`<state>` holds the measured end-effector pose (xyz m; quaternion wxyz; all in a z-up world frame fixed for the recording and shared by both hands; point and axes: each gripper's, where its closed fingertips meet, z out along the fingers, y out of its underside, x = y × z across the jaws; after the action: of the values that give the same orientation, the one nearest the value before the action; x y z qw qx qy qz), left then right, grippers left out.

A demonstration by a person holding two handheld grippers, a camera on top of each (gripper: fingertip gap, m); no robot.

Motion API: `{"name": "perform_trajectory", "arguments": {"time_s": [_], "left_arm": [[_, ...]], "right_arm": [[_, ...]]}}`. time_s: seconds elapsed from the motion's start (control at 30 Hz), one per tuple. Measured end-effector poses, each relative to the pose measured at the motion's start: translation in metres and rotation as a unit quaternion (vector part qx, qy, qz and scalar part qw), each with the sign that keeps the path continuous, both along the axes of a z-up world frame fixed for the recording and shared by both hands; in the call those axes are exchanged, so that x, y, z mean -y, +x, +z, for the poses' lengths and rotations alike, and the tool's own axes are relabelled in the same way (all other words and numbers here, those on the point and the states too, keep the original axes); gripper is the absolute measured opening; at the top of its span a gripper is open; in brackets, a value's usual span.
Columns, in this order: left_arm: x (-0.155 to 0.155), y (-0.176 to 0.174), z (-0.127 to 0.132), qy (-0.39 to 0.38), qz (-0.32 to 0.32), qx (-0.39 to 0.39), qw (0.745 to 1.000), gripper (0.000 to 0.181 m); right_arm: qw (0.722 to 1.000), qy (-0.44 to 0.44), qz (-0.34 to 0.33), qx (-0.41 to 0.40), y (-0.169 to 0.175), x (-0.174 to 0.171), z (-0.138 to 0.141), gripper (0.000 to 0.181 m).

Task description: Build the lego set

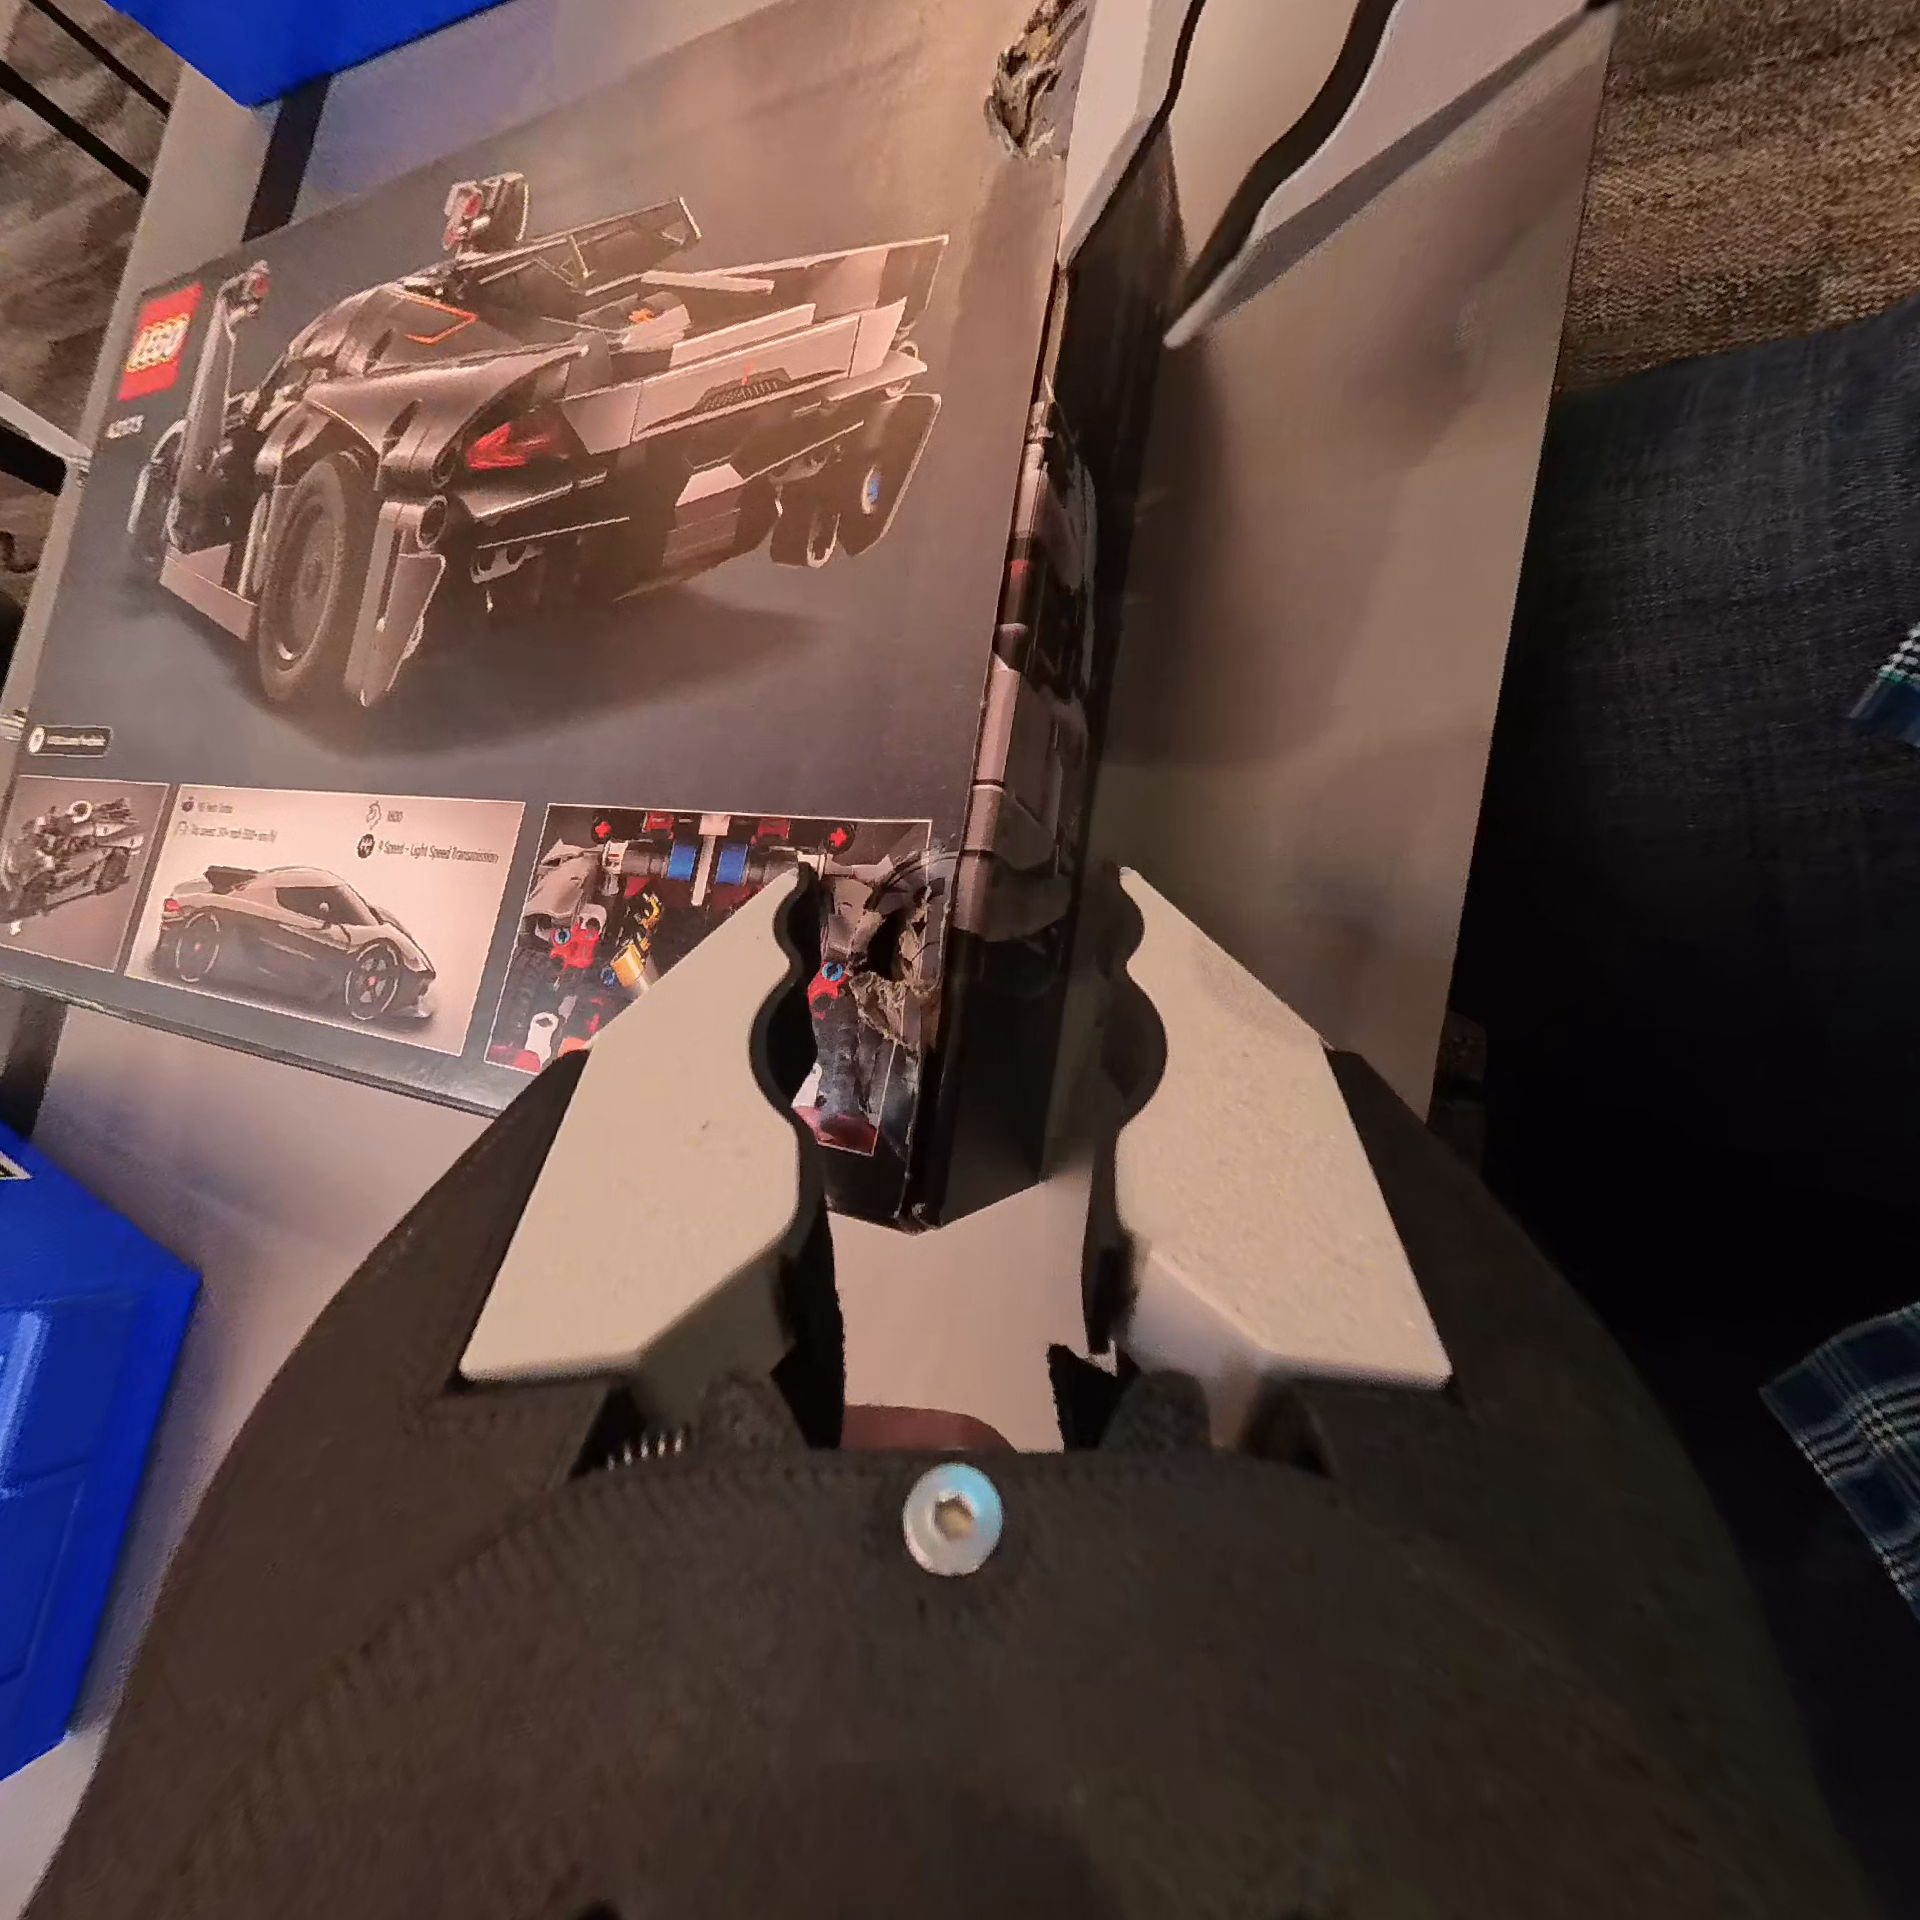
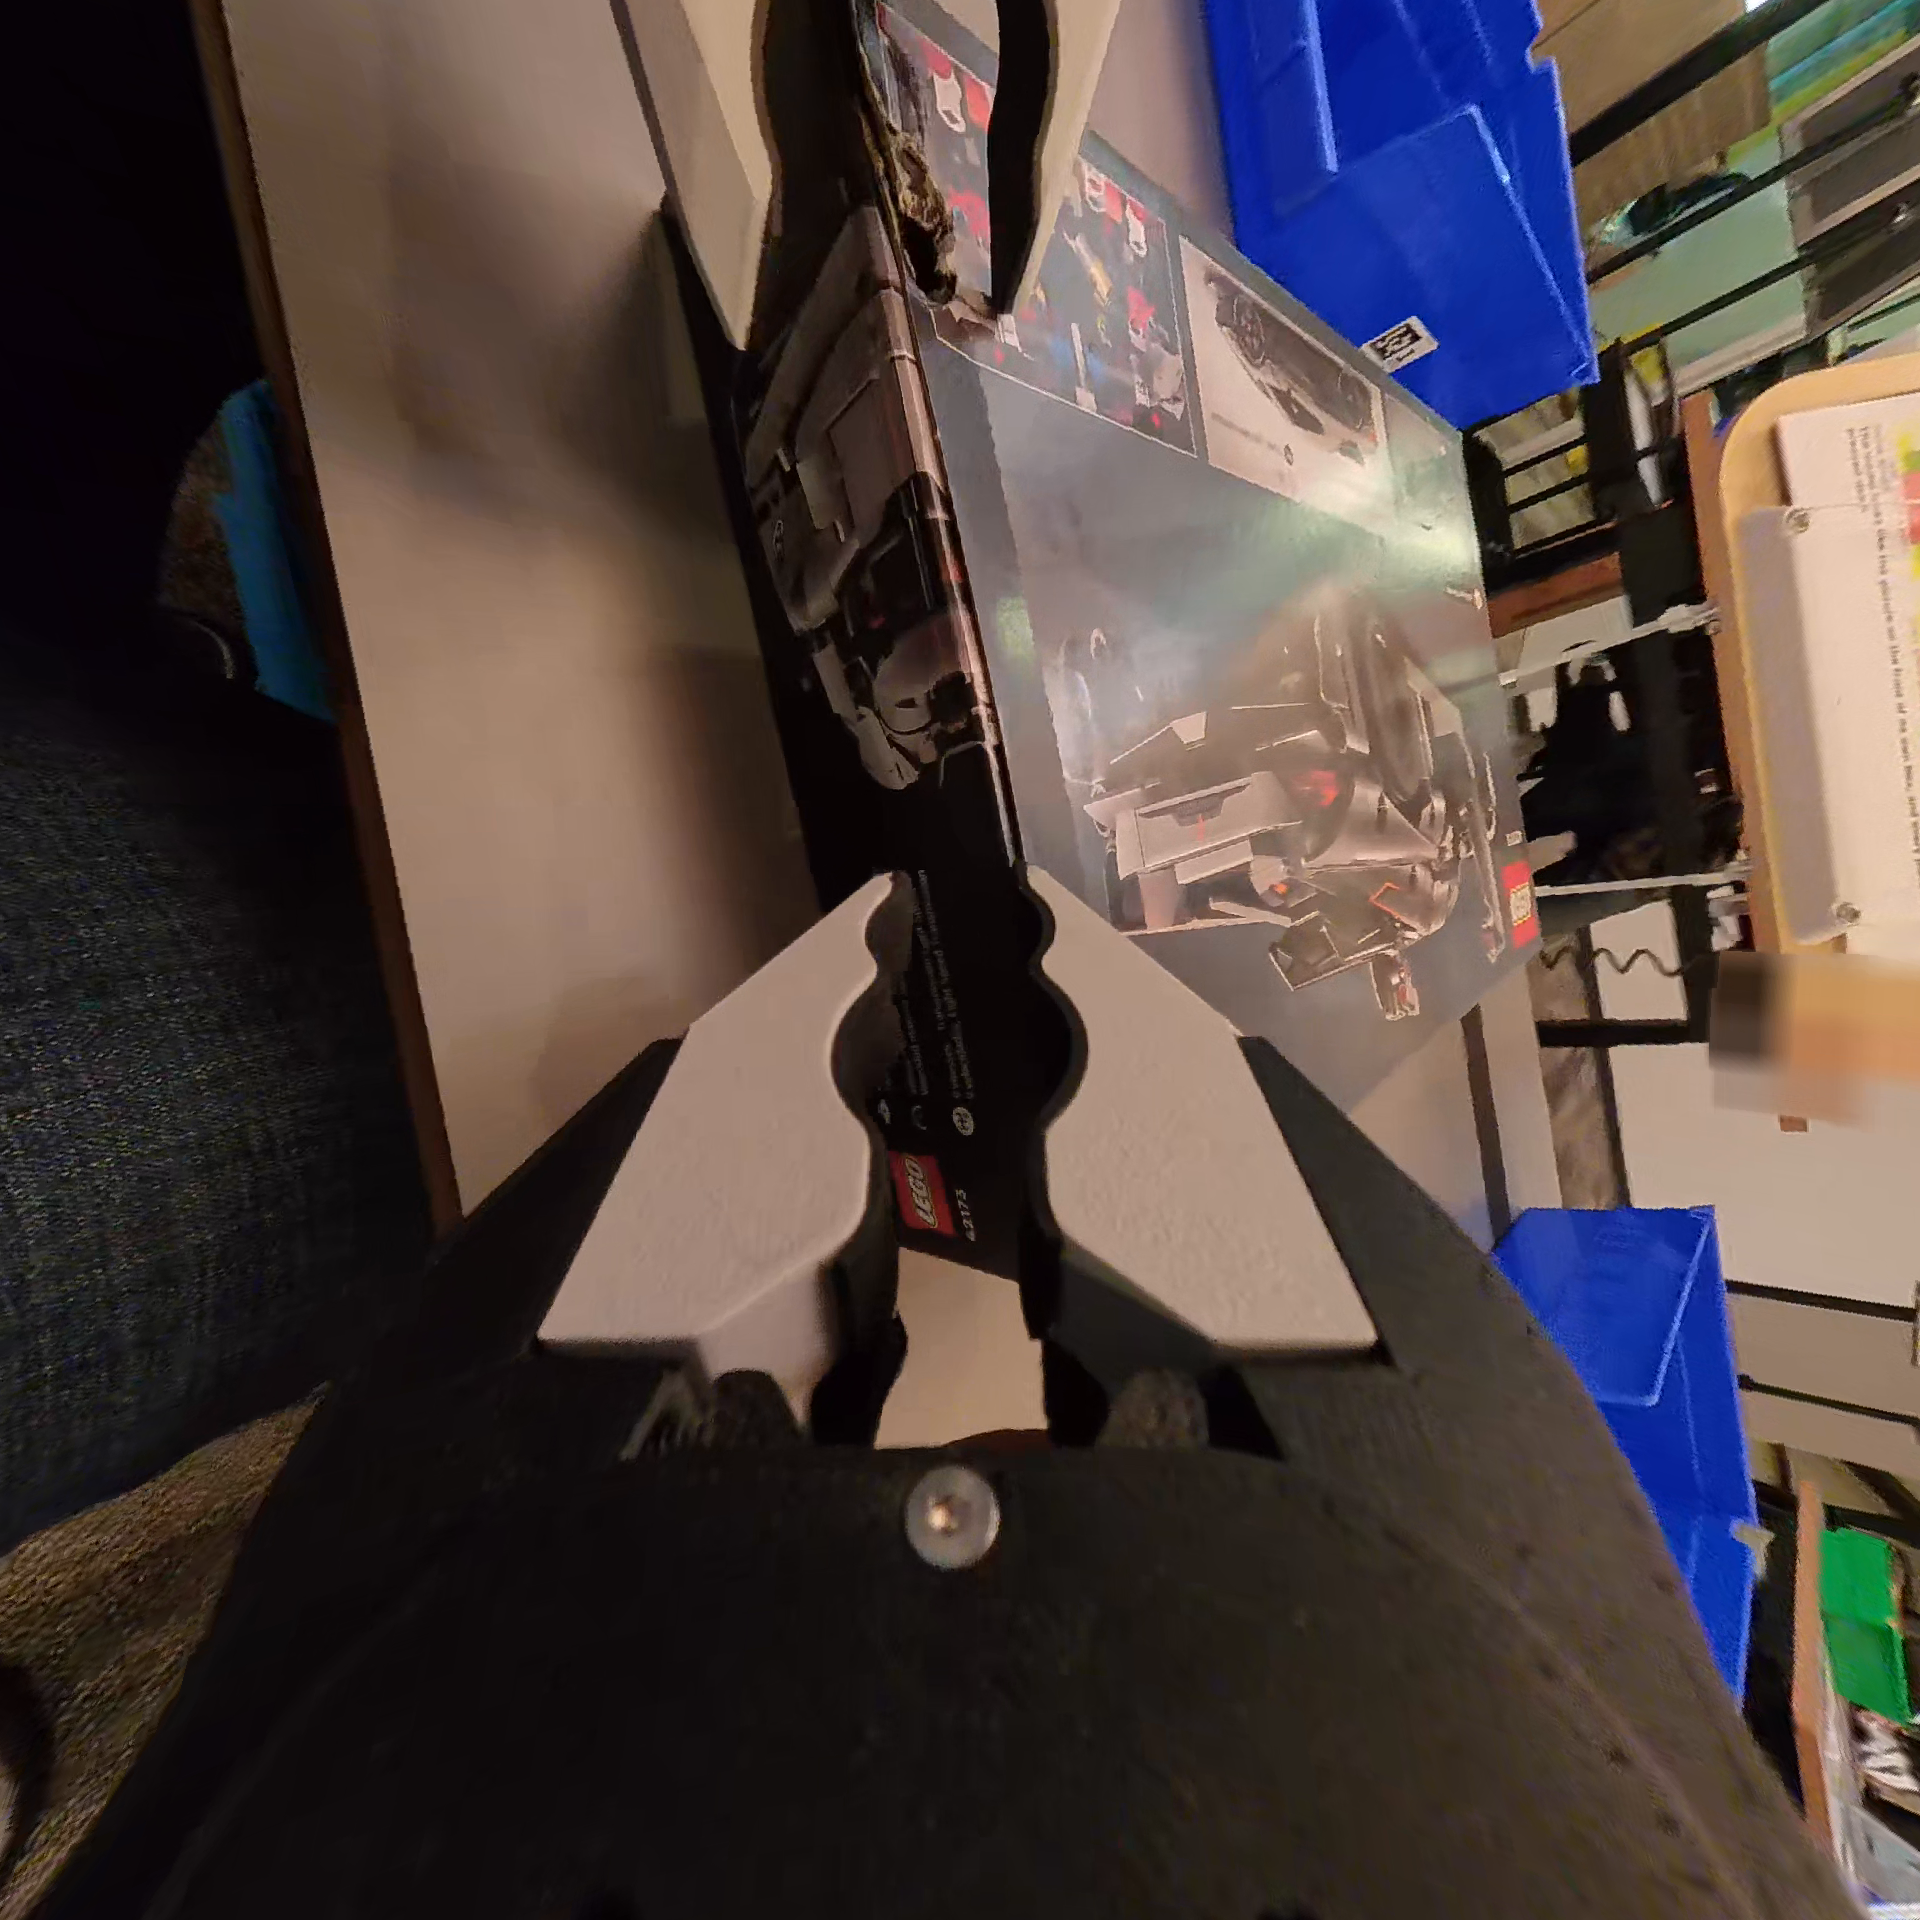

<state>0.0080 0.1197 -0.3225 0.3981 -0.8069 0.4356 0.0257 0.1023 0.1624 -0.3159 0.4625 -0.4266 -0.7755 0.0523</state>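
In the left wrist view, the left gripper (image 1: 961,883) shows matte grey, scallop-edged fingers (image 1: 665,1132) on a black, layered printed body. They stand wide apart, straddling the near corner of the lego box (image 1: 582,499) with a gap on the right side; whether the left finger touches the cardboard I cannot tell. The box is flat, glossy cardboard printed with a dark angular car, lying on a smooth white table (image 1: 1299,644). Its near corner and far corner are torn and crumpled. It is closed, so its contents are hidden. Beyond the far corner the right gripper (image 1: 1382,135) shows at the top of the frame. Left of the gripper sits a blue plastic bin (image 1: 73,1434); to the right, past the table edge, dark blue woven fabric (image 1: 1683,831).

In the right wrist view, the right gripper (image 2: 961,883) has its grey fingers (image 2: 727,1164) partly spread about the box's (image 2: 1226,582) narrow black side edge, both close against it. Ahead, the left gripper (image 2: 935,208) meets the torn corner. To the right stand glossy blue bins (image 2: 1413,197); what they hold is out of sight.
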Motion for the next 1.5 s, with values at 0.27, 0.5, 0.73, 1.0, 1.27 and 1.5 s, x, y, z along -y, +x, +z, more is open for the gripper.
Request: {"name": "perform_trajectory", "arguments": {"time_s": [0.27,0.5,0.73,1.0,1.27,1.5], "left_arm": [[-0.001,-0.002,-0.001,0.001,0.001,-0.008,1.0,0.051],[-0.004,-0.005,0.0,0.003,0.0,-0.014,1.0,0.048],[-0.015,-0.008,0.018,0.007,-0.005,-0.009,1.0,0.053],[-0.015,-0.007,0.028,-0.046,-0.035,0.061,0.996,0.035],[-0.007,-0.016,0.018,-0.067,-0.033,0.066,0.995,0.029],[0.014,-0.022,0.01,-0.096,-0.026,0.044,0.994,0.029]], "right_arm": [[0.999,-0.032,0.013,0.03,-0.001,-0.005,0.004,0.001],[0.993,-0.108,0.047,0.03,-0.002,-0.005,0.004,0.003],[0.992,-0.111,0.058,0.031,0.002,0.003,0.001,0.019],[0.982,-0.178,0.059,0.024,0.003,0.001,0.006,0.018],[0.981,-0.183,0.0,0.059,0.029,-0.025,0.001,0.028],[0.977,-0.19,-0.011,0.097,0.025,-0.031,-0.007,0.029]]}}
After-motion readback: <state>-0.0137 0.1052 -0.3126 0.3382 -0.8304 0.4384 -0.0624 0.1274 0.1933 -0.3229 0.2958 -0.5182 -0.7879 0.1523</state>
